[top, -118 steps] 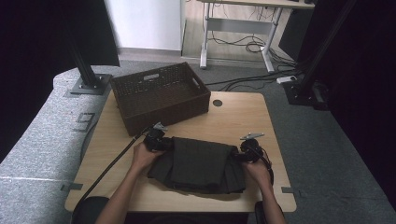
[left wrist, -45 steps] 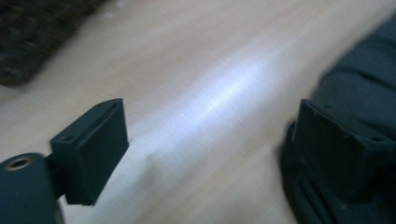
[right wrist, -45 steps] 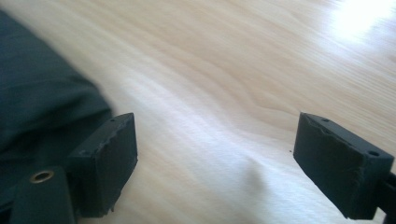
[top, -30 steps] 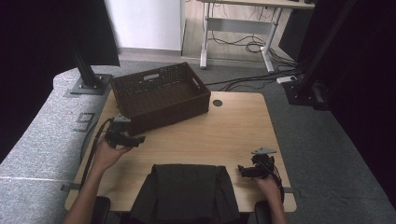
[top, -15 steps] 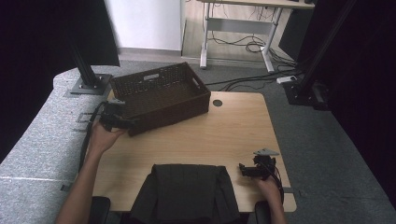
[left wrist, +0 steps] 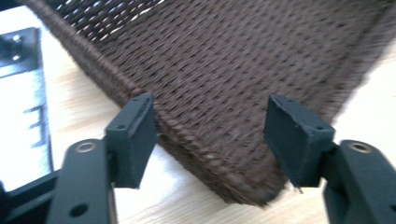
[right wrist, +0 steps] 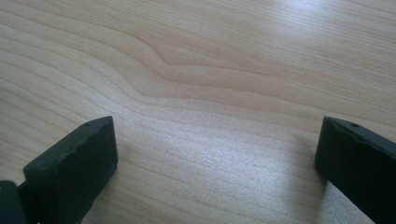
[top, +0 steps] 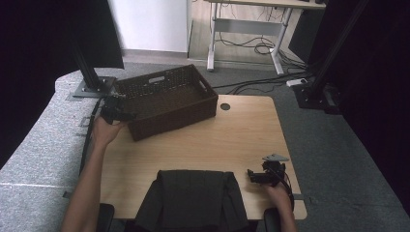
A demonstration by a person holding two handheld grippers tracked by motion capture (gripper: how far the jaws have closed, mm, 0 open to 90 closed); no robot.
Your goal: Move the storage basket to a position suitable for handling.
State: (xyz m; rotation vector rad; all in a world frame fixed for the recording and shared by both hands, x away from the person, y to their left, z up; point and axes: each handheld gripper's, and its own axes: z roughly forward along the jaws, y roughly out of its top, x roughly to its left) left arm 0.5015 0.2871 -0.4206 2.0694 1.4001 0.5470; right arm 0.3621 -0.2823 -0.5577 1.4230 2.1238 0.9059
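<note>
Nearest you, the folded dark cloth (top: 191, 198) lies flat at the near edge of the desk (top: 232, 140), square and finished, where a few seconds ago both your hands were pressing it. Your right hand-held gripper (top: 256, 176) has let go and now rests on bare wood just right of the cloth, jaws wide apart with nothing between them; the right gripper view confirms it, just wood grain. Farther out, your left hand-held gripper (top: 117, 114) has travelled over the last second from the desk's left edge up to the basket (top: 167, 99), and it now sits at the near left corner. In the left gripper view the jaws are spread open, straddling the woven rim (left wrist: 187, 133) by that corner, not yet closed on it. That reads as folding done and the basket next: I'd judge you're about to pinch the rim and draw the basket toward the cloth.
</note>
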